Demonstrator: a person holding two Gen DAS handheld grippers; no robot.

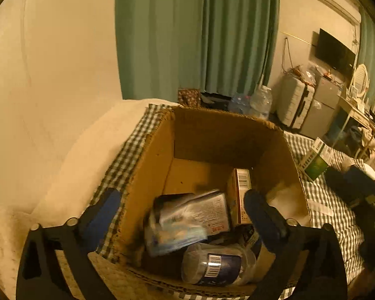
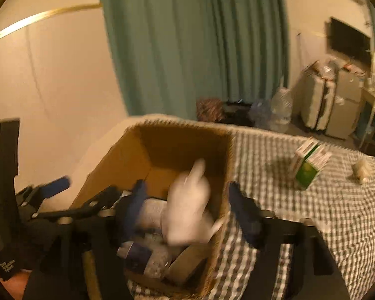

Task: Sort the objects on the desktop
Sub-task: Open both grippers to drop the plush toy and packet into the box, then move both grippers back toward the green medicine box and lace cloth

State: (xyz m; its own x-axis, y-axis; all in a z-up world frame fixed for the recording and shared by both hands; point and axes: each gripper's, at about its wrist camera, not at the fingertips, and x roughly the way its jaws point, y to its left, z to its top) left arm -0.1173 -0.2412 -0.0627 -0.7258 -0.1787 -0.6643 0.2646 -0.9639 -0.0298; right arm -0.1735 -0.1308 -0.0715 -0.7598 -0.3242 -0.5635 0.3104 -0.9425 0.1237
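Note:
An open cardboard box (image 1: 150, 165) stands on the checked cloth and holds a plastic packet (image 1: 187, 215), a small orange carton (image 1: 241, 195) and a clear bottle with a dark label (image 1: 217, 265). My left gripper (image 1: 182, 210) is open and empty over the box's near left wall. My right gripper (image 2: 187, 207) is open over the box's (image 2: 107, 165) right side. A blurred white object (image 2: 190, 207) is between its fingers, inside the box, seemingly loose. A green and white carton (image 2: 308, 165) stands on the cloth to the right, also in the left wrist view (image 1: 315, 160).
A small crumpled white thing (image 2: 361, 170) lies on the checked cloth (image 2: 312, 212) at far right. Behind the table are green curtains (image 1: 195, 37), water bottles (image 1: 261, 101), suitcases (image 1: 297, 105) and a cluttered desk. A cream wall lies to the left.

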